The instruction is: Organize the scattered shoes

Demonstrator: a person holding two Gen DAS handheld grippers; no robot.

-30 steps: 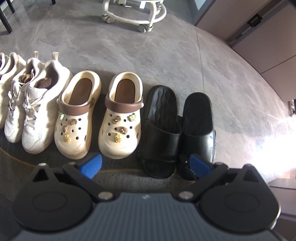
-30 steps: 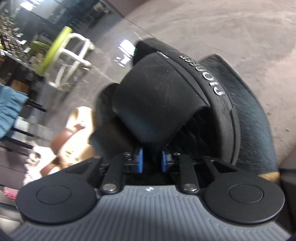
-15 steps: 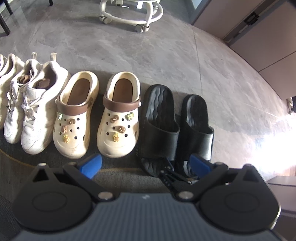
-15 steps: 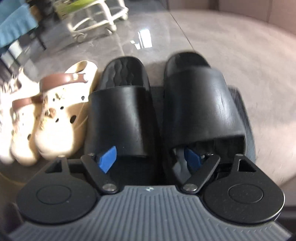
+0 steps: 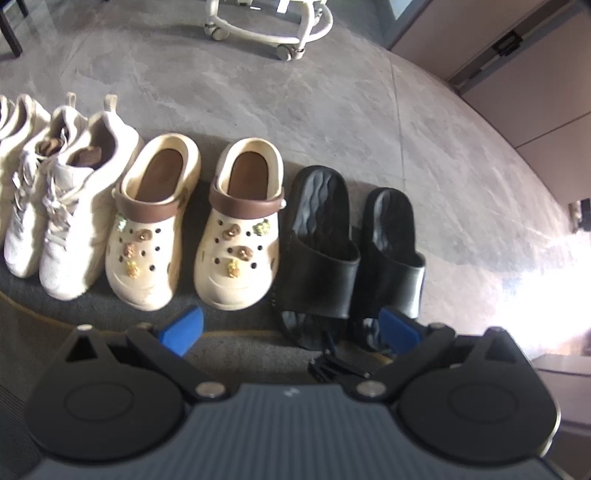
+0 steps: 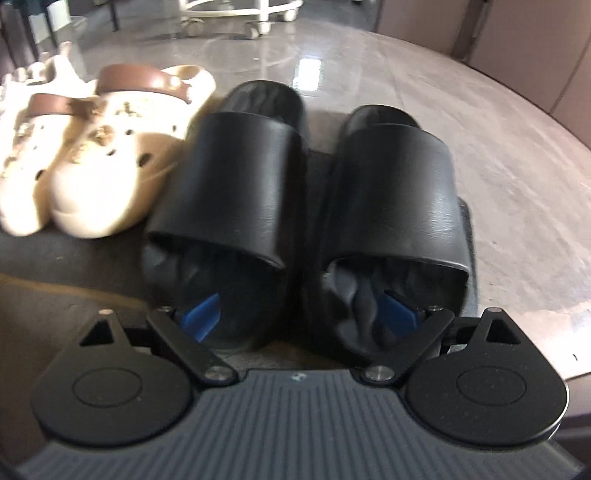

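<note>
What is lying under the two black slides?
A dark mat shows between and beside the slides. Its part beneath their soles is covered. The open right gripper holds nothing.

The floor [image 5: 332, 122] is grey polished concrete with a bright glare at the right edge of the frame. A white round base on caster wheels [image 5: 273, 22] stands at the top centre. Beige wall panels [image 5: 517, 74] fill the upper right. A dark mat [image 5: 229, 343] lies at the bottom.
</note>
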